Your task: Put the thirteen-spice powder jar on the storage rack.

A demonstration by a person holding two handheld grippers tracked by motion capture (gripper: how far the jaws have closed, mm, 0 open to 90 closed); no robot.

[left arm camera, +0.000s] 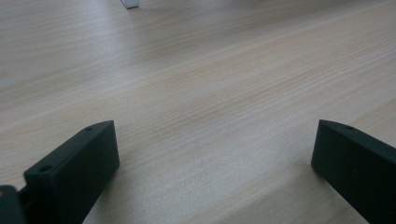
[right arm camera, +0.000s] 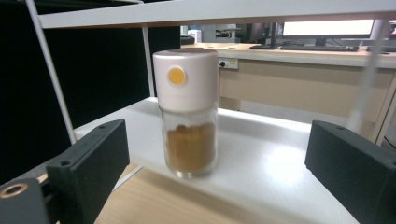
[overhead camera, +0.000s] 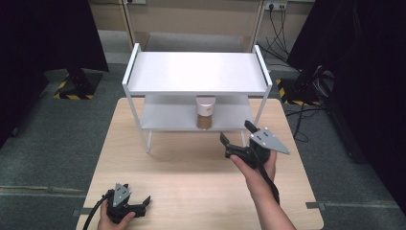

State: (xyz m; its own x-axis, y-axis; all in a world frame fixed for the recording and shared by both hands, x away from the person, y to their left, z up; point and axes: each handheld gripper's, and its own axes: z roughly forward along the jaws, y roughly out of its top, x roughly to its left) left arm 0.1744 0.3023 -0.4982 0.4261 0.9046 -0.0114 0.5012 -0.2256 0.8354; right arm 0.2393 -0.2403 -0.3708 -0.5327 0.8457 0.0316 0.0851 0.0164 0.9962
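Your spice jar [right arm camera: 187,113] stands upright on the lower shelf [right arm camera: 275,158] of the white rack [overhead camera: 196,72], near that shelf's front edge. It is a clear glass container with a pale cap bearing a round orange dot. Brown powder fills roughly the lower half of the glass; the upper part of the glass is covered by the cap, so you cannot read the level there.

Your right gripper [overhead camera: 238,136] is held just in front of the rack, with the jar ahead of it. In the right gripper view its jaws are released and stand wide, one to each side of the jar, not touching it.

Your left gripper [overhead camera: 143,203] rests low at the near left of the desk [overhead camera: 191,172]. Its jaws are released, with bare wood between them.

From the high view the top shelf [overhead camera: 196,72] hides the jar's cap top, and only part of the jar shows beneath it. In the right gripper view the jar's base is slightly blurred, and the rack's right post is soft. Both jaws are cut off at the lower edge in each gripper view.
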